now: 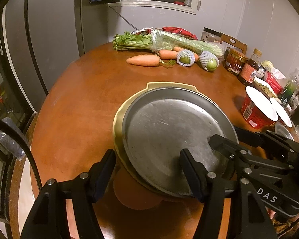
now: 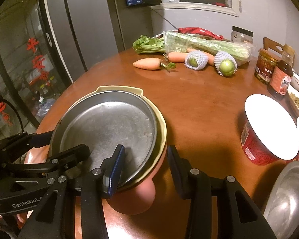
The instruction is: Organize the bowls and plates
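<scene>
A metal plate (image 1: 169, 131) sits in a pink bowl (image 2: 137, 197) with a cream rim, on a brown table (image 2: 199, 103). The left claw (image 1: 149, 171) and the right claw (image 2: 143, 169) each straddle the stack's edge, one finger over the plate and one outside. I cannot tell if they squeeze it. One claw reads "DAS", the other "GenRobot". A red cup (image 2: 261, 139) stands well apart. Carrots (image 1: 143, 60) lie far back.
</scene>
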`<move>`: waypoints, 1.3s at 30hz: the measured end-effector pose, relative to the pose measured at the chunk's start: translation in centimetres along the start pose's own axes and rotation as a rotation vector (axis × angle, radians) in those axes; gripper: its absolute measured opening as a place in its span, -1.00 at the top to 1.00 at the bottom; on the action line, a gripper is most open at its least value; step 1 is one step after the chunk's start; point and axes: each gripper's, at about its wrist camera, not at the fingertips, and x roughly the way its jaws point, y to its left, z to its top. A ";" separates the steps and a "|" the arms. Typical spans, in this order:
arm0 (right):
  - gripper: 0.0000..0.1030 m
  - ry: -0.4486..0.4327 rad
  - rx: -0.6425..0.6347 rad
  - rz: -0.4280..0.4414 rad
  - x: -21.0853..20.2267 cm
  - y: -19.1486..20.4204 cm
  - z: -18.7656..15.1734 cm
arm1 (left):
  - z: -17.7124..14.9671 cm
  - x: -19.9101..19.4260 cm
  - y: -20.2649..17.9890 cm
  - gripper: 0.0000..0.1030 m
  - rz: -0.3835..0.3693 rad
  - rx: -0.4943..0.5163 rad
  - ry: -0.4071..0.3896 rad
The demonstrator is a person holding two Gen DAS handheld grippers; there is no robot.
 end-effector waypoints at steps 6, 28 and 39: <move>0.11 0.006 0.008 0.003 0.0 0.0 0.1 | 0.1 0.0 0.0 -0.30 0.009 0.005 -0.007; -0.05 -0.122 0.030 -0.020 -3.5 0.6 0.8 | 0.2 -4.5 2.0 -0.39 0.048 -0.054 -0.131; -0.09 -0.203 0.026 -0.085 -8.6 -0.1 -0.1 | -0.1 -7.1 -2.2 -0.39 -0.017 0.002 -0.157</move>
